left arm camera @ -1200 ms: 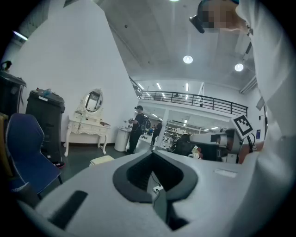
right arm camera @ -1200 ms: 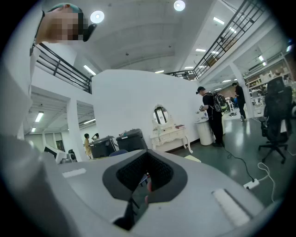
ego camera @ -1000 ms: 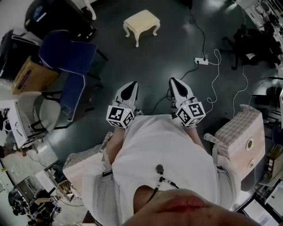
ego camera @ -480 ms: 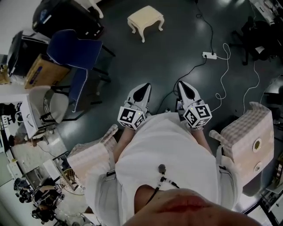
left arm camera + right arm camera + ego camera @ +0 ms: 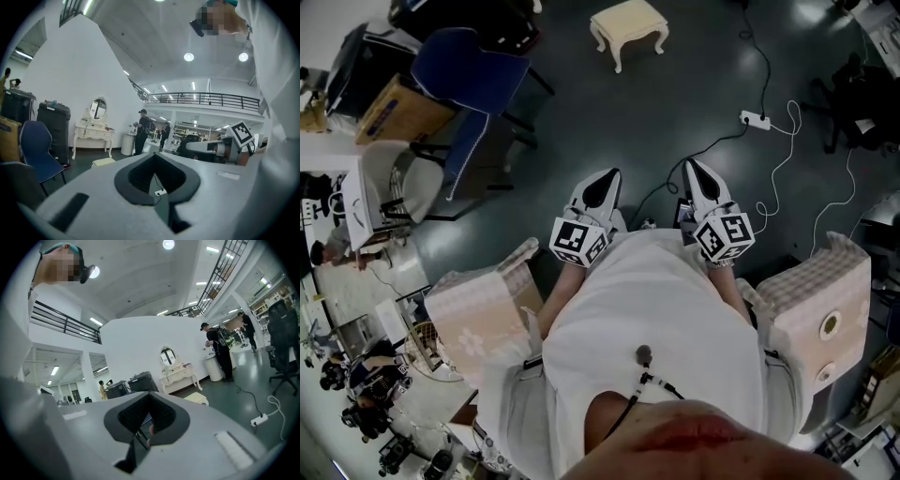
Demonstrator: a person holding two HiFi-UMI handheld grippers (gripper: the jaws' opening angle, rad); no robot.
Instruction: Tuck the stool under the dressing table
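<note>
Left gripper (image 5: pixel 606 178) and right gripper (image 5: pixel 695 169) side by side, both with jaws closed together and nothing between them, cream stool (image 5: pixel 629 28) on the dark floor (image 5: pixel 675 103) well ahead of the jaws, white dressing table (image 5: pixel 93 133) farther beyond it, apart from the stool

Head view steeply downward; both gripper views level, toward distant dressing table (image 5: pixel 93 133)
</note>
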